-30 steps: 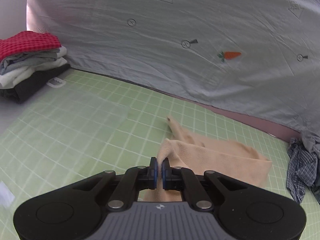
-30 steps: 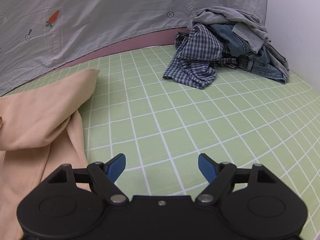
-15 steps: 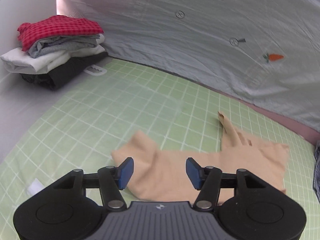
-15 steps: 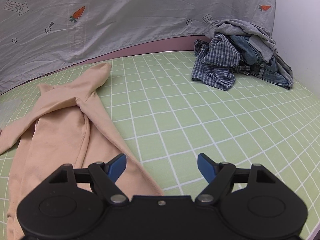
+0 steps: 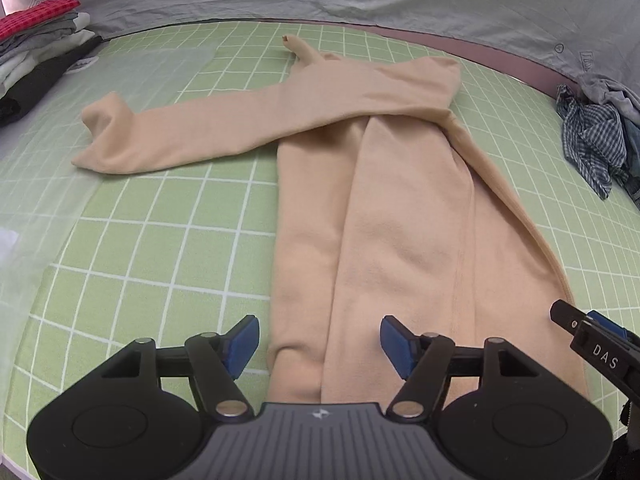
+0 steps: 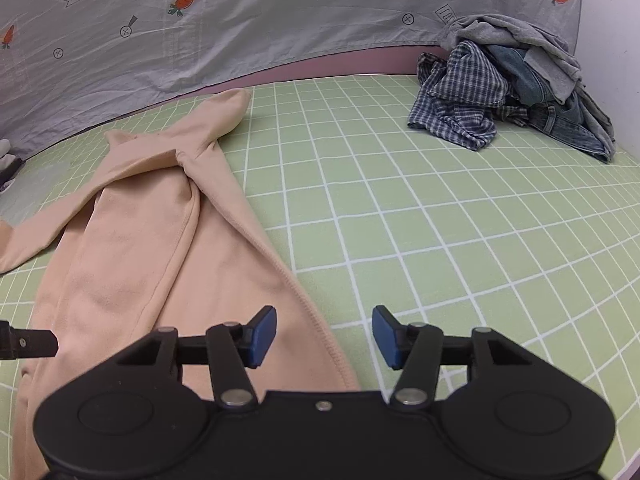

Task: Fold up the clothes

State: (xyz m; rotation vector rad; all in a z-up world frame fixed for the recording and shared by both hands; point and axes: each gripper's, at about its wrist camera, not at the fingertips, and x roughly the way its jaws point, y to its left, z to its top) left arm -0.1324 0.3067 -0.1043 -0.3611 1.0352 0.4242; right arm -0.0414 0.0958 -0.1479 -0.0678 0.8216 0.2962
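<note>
Hovering low over the near hem, the left gripper [image 5: 318, 342] has its blue pads spread wide and grasps nothing; the right gripper [image 6: 324, 336] is likewise released and empty, poised just beside the garment's right edge where the ribbed hem meets the green grid mat [image 6: 440, 220].

Risk assessment, near end first. The beige long-sleeved top [image 5: 400, 220] lies partly folded lengthwise on the mat, with one panel lapped over the body. A pinch at the hem that catches only the upper layer would likely peel that lap open when lifted. Uneven grips between the two hands would probably skew the next fold. The knit looks soft and limp, so it should sag and drag if raised from a single point.

Further out, one sleeve [image 5: 192, 136] runs across to the left, off the body and onto the mat, its cuff curled. Left as it is, it would likely trail outside any fold made from the hem.

At the far end, the collar region is bunched and the second sleeve's tip pokes toward the grey carrot-print sheet [image 6: 240, 20]; creases there would be trapped.

Well apart, an unfolded clothes heap [image 6: 516, 80] sits far right and a folded stack [image 5: 36, 40] far left; neither interferes.
</note>
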